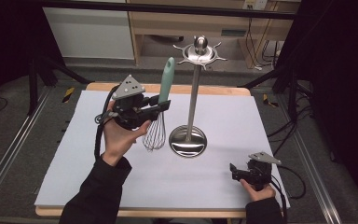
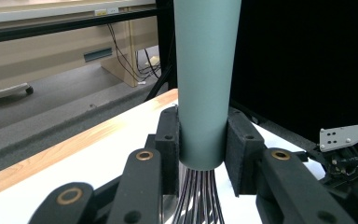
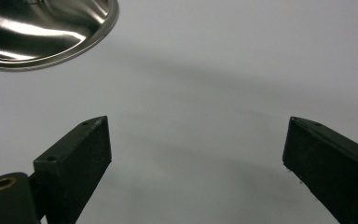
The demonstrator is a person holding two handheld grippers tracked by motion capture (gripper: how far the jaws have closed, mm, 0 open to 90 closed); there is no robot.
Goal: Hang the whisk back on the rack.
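A whisk (image 1: 162,100) with a pale green handle and wire loops is held upright above the white table cover, handle up. My left gripper (image 1: 161,106) is shut on the lower end of the handle (image 2: 204,84), whose wires hang below the pads. Just to its right stands a steel utensil stand (image 1: 192,93) with a round base (image 3: 42,28) and a hooked crown on top. My right gripper (image 1: 233,171) rests low at the table's front right, open, its fingers (image 3: 79,154) wide apart over bare white surface.
The white cover (image 1: 214,186) spreads over a wooden table whose edge (image 1: 177,88) shows at the back. Wooden furniture and cables stand behind the table. Dark curtains flank both sides. My right gripper's grey plate (image 2: 345,135) shows in the left gripper view.
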